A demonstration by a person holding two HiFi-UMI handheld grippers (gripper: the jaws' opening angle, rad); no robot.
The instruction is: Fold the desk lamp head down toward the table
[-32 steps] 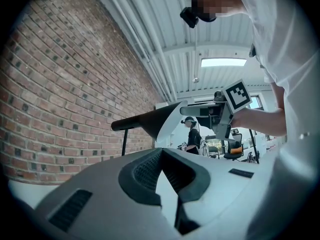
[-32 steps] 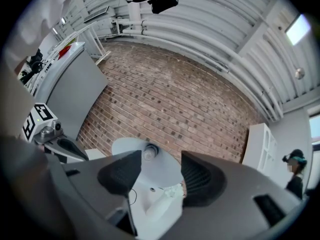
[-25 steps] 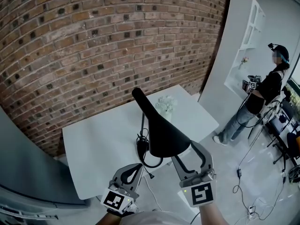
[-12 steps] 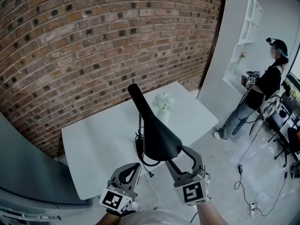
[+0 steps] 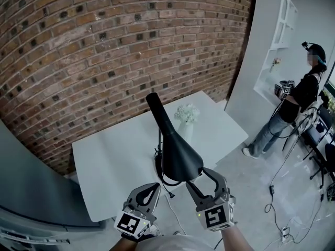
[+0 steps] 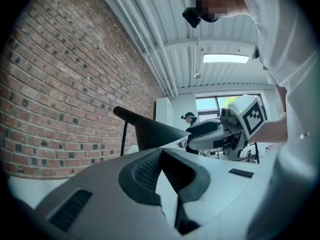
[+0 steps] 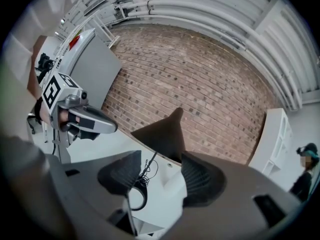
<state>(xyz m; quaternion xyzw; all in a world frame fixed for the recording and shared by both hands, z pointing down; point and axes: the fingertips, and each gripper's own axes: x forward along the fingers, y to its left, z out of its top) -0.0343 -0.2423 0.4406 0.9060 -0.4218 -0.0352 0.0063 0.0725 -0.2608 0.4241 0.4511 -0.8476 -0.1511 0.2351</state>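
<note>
A black desk lamp stands on the white table (image 5: 110,156), its cone head (image 5: 178,150) held high and tilted on a thin pole (image 5: 159,137). My right gripper (image 5: 199,175) is open just under the wide rim of the lamp head, and I cannot tell whether it touches. In the right gripper view the lamp head (image 7: 165,134) shows beyond the parted pads (image 7: 120,176). My left gripper (image 5: 155,185) is shut on nothing, low and left of the lamp. In the left gripper view the lamp head (image 6: 150,131) sits ahead, with the right gripper (image 6: 205,134) beside it.
A small vase of white flowers (image 5: 187,114) stands on the table behind the lamp. The lamp's black cable (image 5: 166,181) coils at its base. A brick wall (image 5: 104,46) backs the table. A person (image 5: 301,103) stands far right by a white shelf (image 5: 272,41), with cables (image 5: 277,187) on the floor.
My right gripper has shifted a little left, closer under the lamp head's rim. The left gripper has barely moved. The lamp head keeps much the same tilt.
</note>
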